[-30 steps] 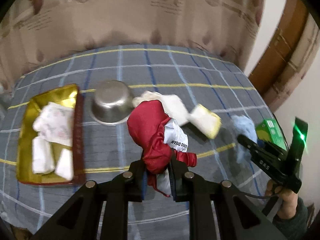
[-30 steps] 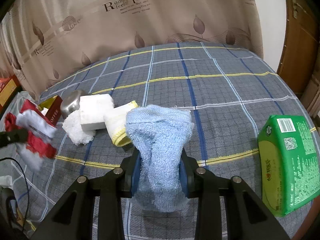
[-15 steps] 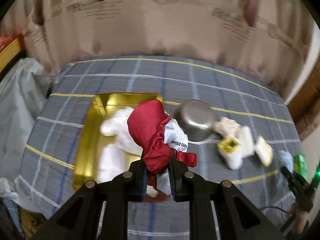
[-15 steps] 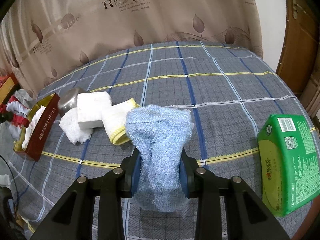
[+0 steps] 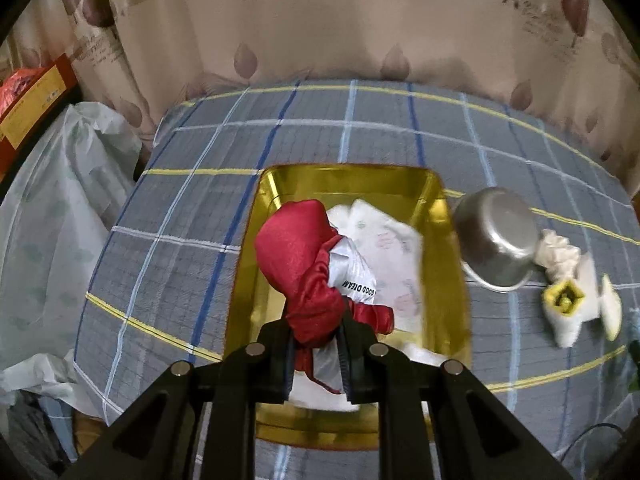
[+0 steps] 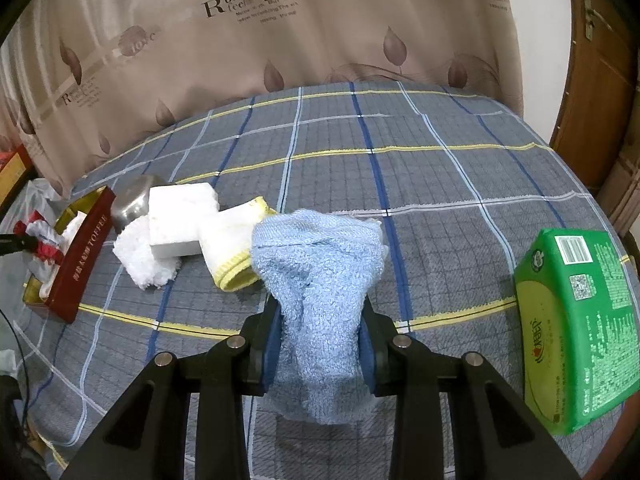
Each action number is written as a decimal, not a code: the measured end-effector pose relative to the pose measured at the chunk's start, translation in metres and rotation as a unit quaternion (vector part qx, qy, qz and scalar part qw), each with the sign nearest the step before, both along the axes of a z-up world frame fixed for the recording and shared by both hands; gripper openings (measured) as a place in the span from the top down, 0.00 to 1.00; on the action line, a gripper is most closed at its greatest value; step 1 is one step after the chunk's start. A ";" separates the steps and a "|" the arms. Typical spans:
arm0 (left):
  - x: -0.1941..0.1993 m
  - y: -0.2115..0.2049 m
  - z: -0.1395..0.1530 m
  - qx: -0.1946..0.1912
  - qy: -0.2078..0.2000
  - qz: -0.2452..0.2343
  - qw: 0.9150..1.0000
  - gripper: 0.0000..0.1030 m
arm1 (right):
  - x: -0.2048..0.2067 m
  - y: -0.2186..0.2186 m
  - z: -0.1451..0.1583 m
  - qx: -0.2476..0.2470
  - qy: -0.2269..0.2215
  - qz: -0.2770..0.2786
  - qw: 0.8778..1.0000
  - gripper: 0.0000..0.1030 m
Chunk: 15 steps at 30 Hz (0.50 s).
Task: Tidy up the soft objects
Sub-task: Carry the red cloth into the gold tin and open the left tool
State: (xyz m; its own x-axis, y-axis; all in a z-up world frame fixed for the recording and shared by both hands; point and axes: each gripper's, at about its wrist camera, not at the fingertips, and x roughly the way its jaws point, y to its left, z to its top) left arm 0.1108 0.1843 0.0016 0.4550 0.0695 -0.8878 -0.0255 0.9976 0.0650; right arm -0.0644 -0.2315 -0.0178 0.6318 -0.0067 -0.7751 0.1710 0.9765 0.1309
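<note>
My left gripper [image 5: 314, 344] is shut on a red and white satin pouch [image 5: 304, 264] and holds it above a gold tin tray [image 5: 440, 216] that has white cloths [image 5: 384, 240] lying in it. In the right wrist view the same pouch [image 6: 40, 240] hangs over the tray [image 6: 86, 256], whose dark red side reads TOFFEE. My right gripper [image 6: 320, 336] is shut on a light blue towel [image 6: 320, 272], held above the plaid tablecloth. A fluffy white cloth [image 6: 140, 260], a white foam block [image 6: 180, 216] and a yellow-edged white cloth [image 6: 232, 248] lie beside the tray.
An upturned steel bowl [image 5: 496, 236] sits right of the tray. A green tissue pack [image 6: 576, 328] lies at the table's right side. Plastic bags [image 5: 52, 208] and a red box [image 5: 28, 108] are off the table's left edge. A curtain hangs behind; a wooden door [image 6: 600, 80] is at right.
My left gripper carried the red pouch leftward from beside the bowl to over the gold tray. The right gripper with the blue towel has not moved.
</note>
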 end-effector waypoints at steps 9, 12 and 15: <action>0.020 0.013 -0.023 0.010 0.017 0.019 1.000 0.78 | 0.003 0.001 -0.004 -0.004 0.005 0.000 1.000 0.71; 0.024 0.016 -0.027 0.008 0.018 0.031 0.999 0.71 | 0.003 -0.002 -0.004 -0.003 0.004 -0.003 1.000 0.71; 0.027 0.017 -0.030 0.024 0.025 0.044 0.998 0.61 | 0.004 -0.001 -0.006 -0.003 0.006 -0.003 1.000 0.71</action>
